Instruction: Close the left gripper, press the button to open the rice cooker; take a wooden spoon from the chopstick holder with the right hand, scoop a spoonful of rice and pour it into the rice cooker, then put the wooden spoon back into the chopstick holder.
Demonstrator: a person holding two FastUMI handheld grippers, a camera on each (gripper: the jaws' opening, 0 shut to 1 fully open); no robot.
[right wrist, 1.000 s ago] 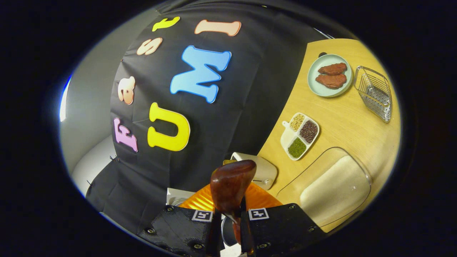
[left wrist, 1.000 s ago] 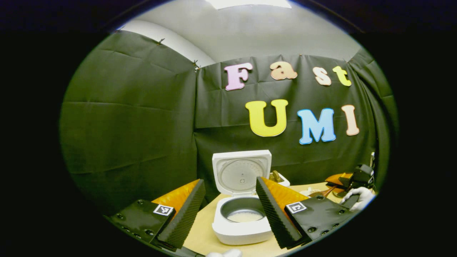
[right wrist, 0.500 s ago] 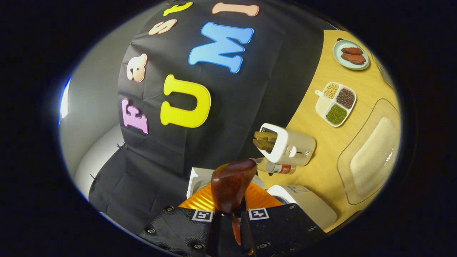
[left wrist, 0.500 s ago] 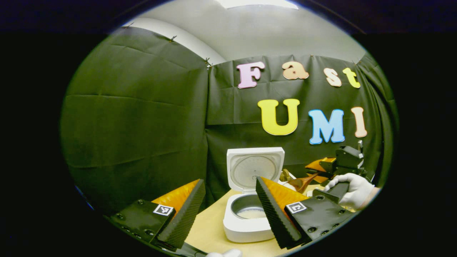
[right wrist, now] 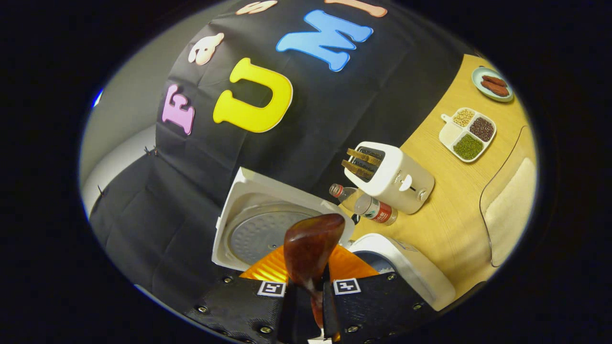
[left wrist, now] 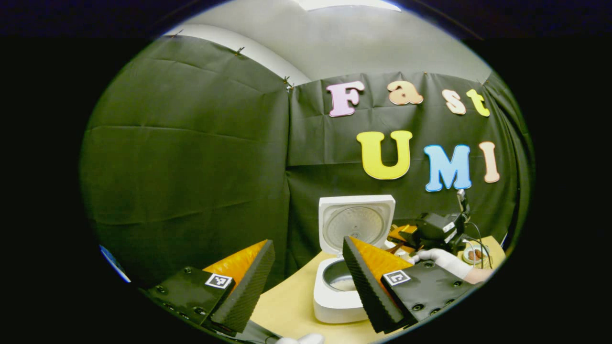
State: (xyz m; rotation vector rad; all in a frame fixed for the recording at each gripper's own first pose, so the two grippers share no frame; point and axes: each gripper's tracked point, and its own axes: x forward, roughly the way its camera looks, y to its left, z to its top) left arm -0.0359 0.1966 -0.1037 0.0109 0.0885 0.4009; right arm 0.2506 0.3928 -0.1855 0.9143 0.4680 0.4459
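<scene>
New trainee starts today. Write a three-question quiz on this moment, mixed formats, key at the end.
1. True or false: the rice cooker has its lid raised.
2. The right gripper is shut on: A) water bottle B) wooden spoon C) toast.
3. Fill in: the toaster holds two slices of ____.

Key: 1 true. 2 B, the wooden spoon. 3 toast. The left gripper is open.

Black cloth [left wrist: 191,157] is hanging across the booth's back and side, pinned along its top edge. A pale grey wall [left wrist: 363,43] is showing above it, a ceiling light [left wrist: 349,4] is glowing, and a light wooden table [right wrist: 449,210] is running up to the cloth.
</scene>
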